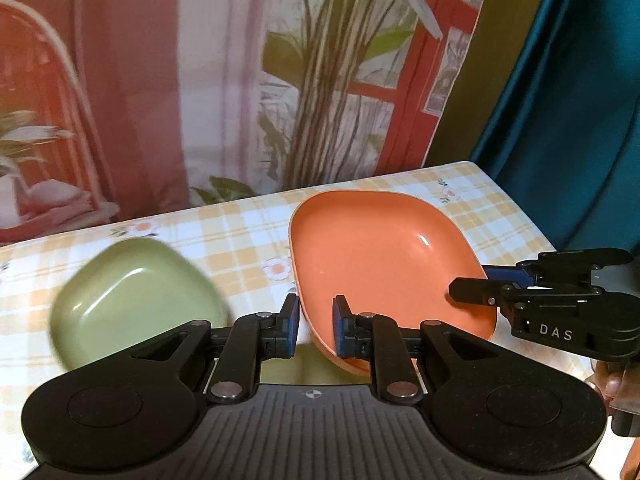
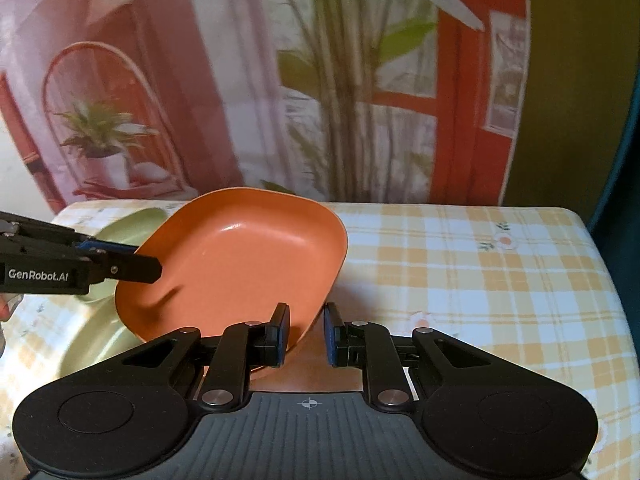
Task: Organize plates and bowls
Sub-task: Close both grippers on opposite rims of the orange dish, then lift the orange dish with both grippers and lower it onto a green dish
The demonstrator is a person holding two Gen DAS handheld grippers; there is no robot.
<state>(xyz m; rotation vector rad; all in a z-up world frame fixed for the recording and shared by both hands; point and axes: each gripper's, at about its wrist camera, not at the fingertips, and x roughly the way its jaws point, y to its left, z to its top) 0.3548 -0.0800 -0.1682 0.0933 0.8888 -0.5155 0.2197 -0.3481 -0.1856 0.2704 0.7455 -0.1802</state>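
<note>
Left wrist view puts our left gripper (image 1: 316,326) astride the near rim of the orange plate (image 1: 380,252), its jaws a moderate gap apart with a pad on either side of the rim; we cannot tell from the blurred edge whether they actually pinch it. Our right gripper (image 2: 306,332) stands the same way on the opposite side, jaws parted around the rim, one pad over the plate's inside. The plate sits tilted above the checked bench (image 2: 460,264), seemingly carried between both grippers. Left of it the green bowl (image 1: 136,296) is motion-blurred, and in the right wrist view a second pale green dish (image 2: 100,340) seems to lie below the plate. We judge the sorting is midway: the plate is in transit, nothing visibly stacked yet, and its resting place is still to be reached.
</note>
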